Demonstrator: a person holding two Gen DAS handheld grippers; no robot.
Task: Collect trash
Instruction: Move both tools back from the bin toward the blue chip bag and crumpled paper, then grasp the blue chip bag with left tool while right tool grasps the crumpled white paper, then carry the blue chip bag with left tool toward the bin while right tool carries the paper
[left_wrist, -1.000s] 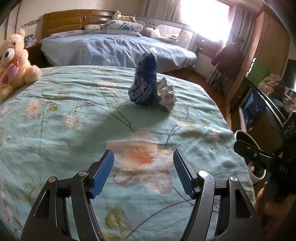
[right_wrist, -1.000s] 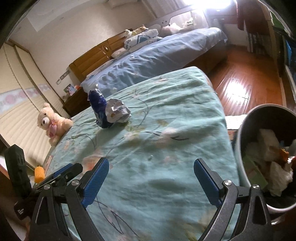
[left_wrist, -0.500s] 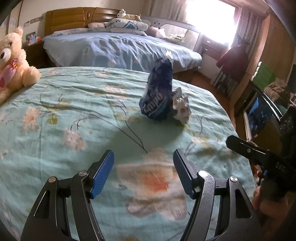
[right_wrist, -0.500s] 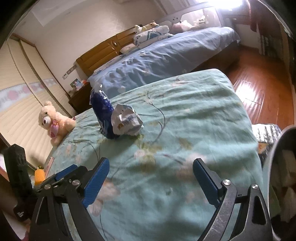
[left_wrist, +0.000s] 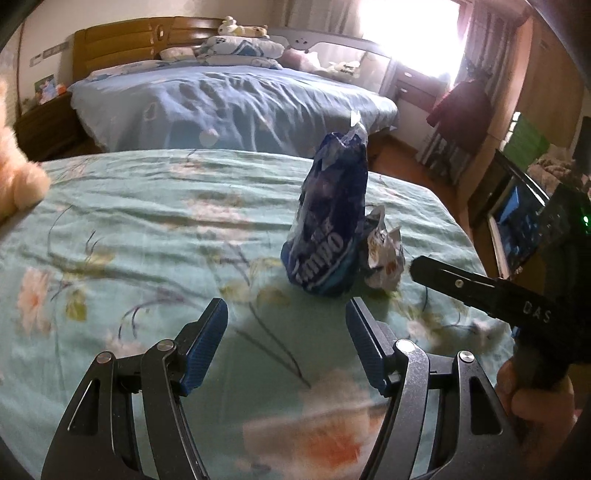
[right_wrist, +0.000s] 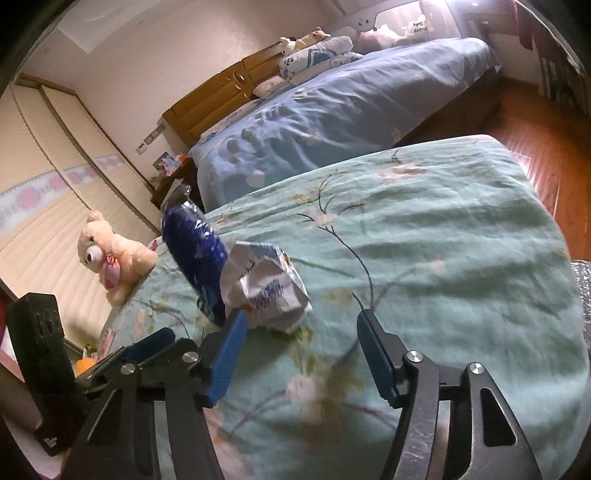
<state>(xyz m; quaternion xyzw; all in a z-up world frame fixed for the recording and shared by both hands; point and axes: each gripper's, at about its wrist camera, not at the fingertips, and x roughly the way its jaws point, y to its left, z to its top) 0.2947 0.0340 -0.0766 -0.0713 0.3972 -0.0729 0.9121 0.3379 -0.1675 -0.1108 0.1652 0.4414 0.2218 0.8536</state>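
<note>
A dark blue snack bag (left_wrist: 330, 225) stands upright on the green floral bedspread (left_wrist: 147, 229). A crumpled white wrapper (left_wrist: 384, 254) lies against its right side. My left gripper (left_wrist: 286, 343) is open and empty, just short of the blue bag. In the right wrist view the white wrapper (right_wrist: 266, 291) lies in front of the blue bag (right_wrist: 197, 254). My right gripper (right_wrist: 301, 354) is open and empty, its left finger close to the wrapper. The right gripper's finger also shows at the right of the left wrist view (left_wrist: 461, 284).
A cream teddy bear (right_wrist: 110, 254) sits at the bedspread's far left edge. A second bed with a blue cover (left_wrist: 229, 103) stands behind. Wooden floor (right_wrist: 535, 110) lies to the right. An edge of a bin (right_wrist: 583, 295) shows at far right.
Both grippers have moved forward toward the blue bag and white wrapper, which now look larger and closer. The bin has slid almost out of the right wrist view. Both stay open.
</note>
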